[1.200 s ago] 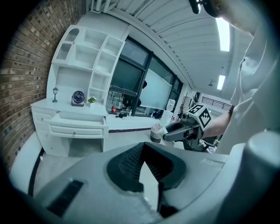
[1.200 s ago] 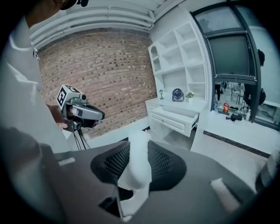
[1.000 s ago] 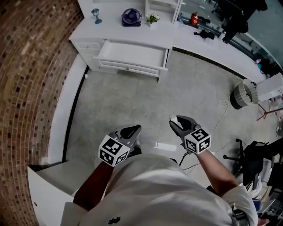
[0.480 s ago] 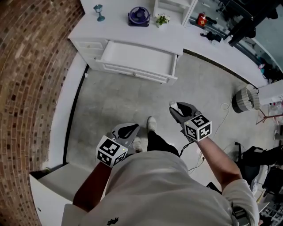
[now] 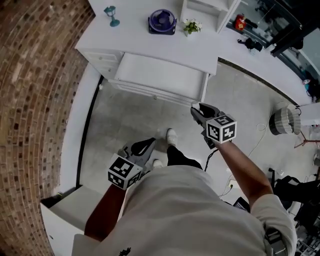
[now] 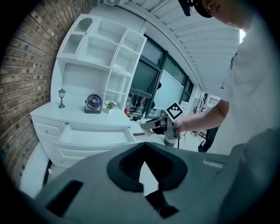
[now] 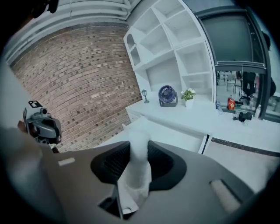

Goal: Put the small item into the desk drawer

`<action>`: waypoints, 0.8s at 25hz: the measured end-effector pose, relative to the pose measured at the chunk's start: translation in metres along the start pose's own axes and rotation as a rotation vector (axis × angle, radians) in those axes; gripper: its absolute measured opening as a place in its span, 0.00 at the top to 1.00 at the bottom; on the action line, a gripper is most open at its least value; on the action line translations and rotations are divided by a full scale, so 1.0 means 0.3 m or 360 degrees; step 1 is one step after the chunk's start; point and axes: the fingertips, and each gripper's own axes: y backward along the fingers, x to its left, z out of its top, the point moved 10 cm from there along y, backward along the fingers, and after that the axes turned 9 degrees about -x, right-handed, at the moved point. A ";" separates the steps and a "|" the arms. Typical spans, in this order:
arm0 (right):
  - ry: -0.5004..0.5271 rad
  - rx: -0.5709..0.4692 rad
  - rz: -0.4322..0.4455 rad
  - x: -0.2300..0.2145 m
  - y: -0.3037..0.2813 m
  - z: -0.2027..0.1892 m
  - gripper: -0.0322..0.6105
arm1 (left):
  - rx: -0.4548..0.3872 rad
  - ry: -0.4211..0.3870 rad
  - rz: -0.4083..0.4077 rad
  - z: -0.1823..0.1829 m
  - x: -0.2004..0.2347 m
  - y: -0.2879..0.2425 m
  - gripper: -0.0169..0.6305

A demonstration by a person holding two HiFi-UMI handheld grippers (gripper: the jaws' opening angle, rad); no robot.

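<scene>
Right now the right gripper is clamped on the small item, a soft white thing that stands up between the jaws and pokes out past their tips. The pads press on it from both sides. Seen from the head view, this gripper hangs over the floor in front of the desk, its tips just short of the front right corner of the drawer. So the item is near the desk but not in the drawer.

The drawer is pulled out from the desk front, with its white inside facing up. On the desk top stand a small lamp toward the left end, a purple fan near the middle and a little plant just right of the fan. White shelves rise from the back of the desk behind the plant. A brick wall runs along the desk's left end.

The left gripper is held farther back from the desk than the right one, close to the person's body. Its jaws are together, tips touching, with nothing between them; its view looks toward the desk and catches the right gripper off to the right of the drawer. One shoe of the person shows on the floor between the two grippers, on the desk side of the person's body. A round basket sits on the floor well to the right of the desk.
</scene>
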 end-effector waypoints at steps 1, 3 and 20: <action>-0.0003 0.0012 -0.0003 -0.041 -0.040 0.015 0.74 | -0.0001 0.0000 0.0009 0.025 0.022 -0.032 0.96; -0.0009 0.0040 -0.0010 -0.120 -0.116 0.035 0.74 | -0.0005 0.0003 0.0027 0.076 0.061 -0.093 0.96; -0.0270 0.0194 -0.0339 -0.544 -0.580 -0.041 0.74 | 0.0051 -0.0014 -0.0081 0.302 0.463 -0.446 0.96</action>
